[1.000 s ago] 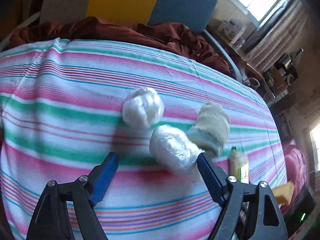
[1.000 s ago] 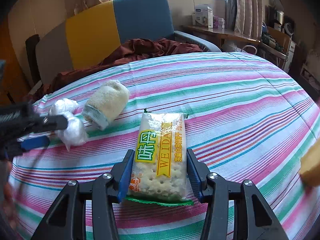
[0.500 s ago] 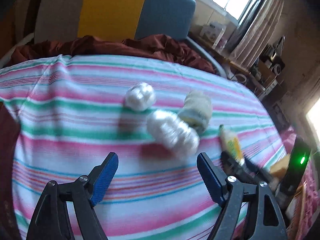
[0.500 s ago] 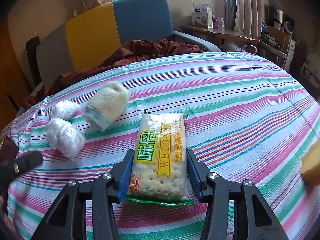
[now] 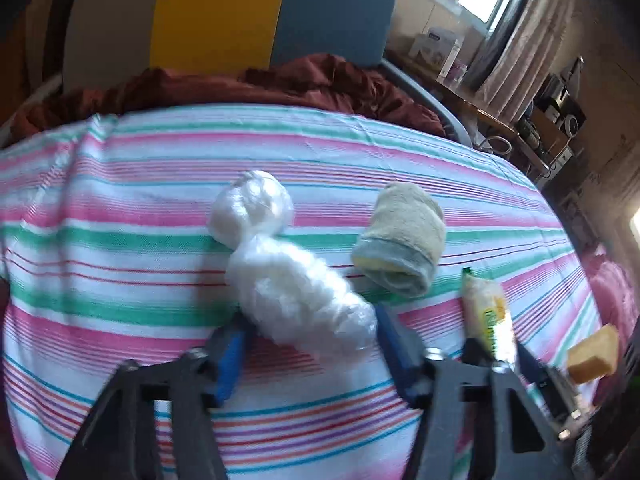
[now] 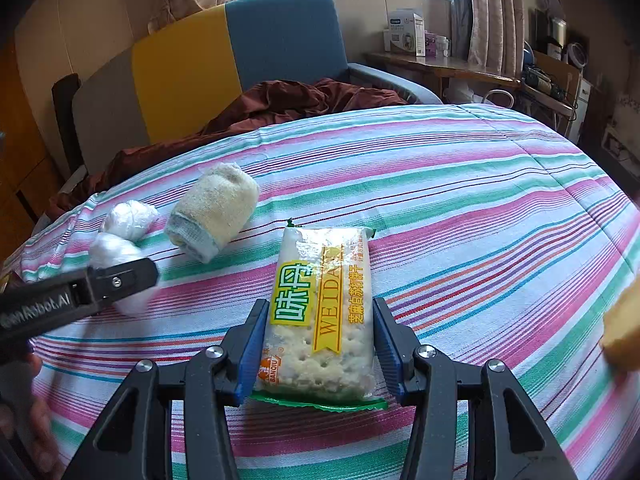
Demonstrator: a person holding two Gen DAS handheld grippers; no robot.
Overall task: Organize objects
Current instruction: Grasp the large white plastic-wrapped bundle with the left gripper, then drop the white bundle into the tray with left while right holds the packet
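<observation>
— Where's the plastic-wrapped bundle (image 5: 298,300) against my left fingers (image 5: 230,354)?

— It lies on the striped bedsheet (image 5: 120,208) with its near end right between them. I've just been closing the left gripper (image 5: 310,344), and the blue pads now sit against both sides of the wrap, clamped on it. Its far end touches a second wrapped ball (image 5: 252,208).

— And my right side?

— The cracker packet (image 6: 320,312) lies lengthwise between the right fingers (image 6: 252,344), its near half inside the gap. The right gripper (image 6: 318,344) is pressed on its long edges, gripping it, with the packet's green sealed end resting on the sheet.

— What's around them?

— A rolled towel (image 5: 402,248) sits just right of the bundle, apart from it, between bundle and packet. In the right view my left gripper's black arm crosses in front of the bundle. A yellow sponge-like block (image 5: 592,356) lies near the bed's right edge. Beyond the sheet there's a rumpled maroon cloth (image 6: 288,104), then a chair (image 6: 240,60) backed in yellow and blue.
</observation>
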